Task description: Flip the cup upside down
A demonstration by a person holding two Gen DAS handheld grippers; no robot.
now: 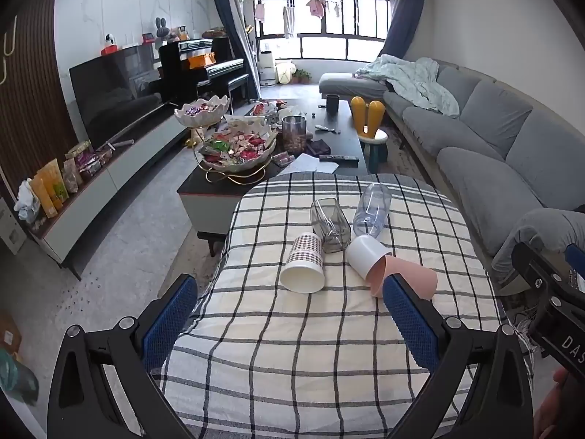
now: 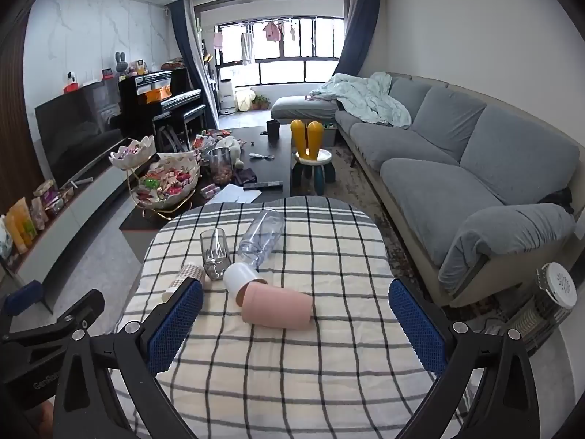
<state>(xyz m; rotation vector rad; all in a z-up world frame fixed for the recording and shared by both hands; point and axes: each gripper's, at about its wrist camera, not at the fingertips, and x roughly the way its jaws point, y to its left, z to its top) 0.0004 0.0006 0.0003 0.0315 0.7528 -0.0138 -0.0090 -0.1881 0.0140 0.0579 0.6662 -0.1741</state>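
Checked tablecloth (image 1: 292,347), cups toppled; grey sofa (image 2: 457,153) right.

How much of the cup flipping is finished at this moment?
Nothing looks done: the pink cup, white cup, checked cup, grey glass and clear bottle all lie on their sides. Nothing is in hand; the left gripper and right gripper are open and empty. Every flip remains.

Table under a black-and-white checked cloth (image 1: 310,347), five vessels lying on their sides on it, patterned paper cup (image 1: 303,265), smoky clear cup (image 1: 331,225), clear bottle (image 1: 373,210), white cup (image 1: 365,256) touching pink cup (image 2: 278,309)
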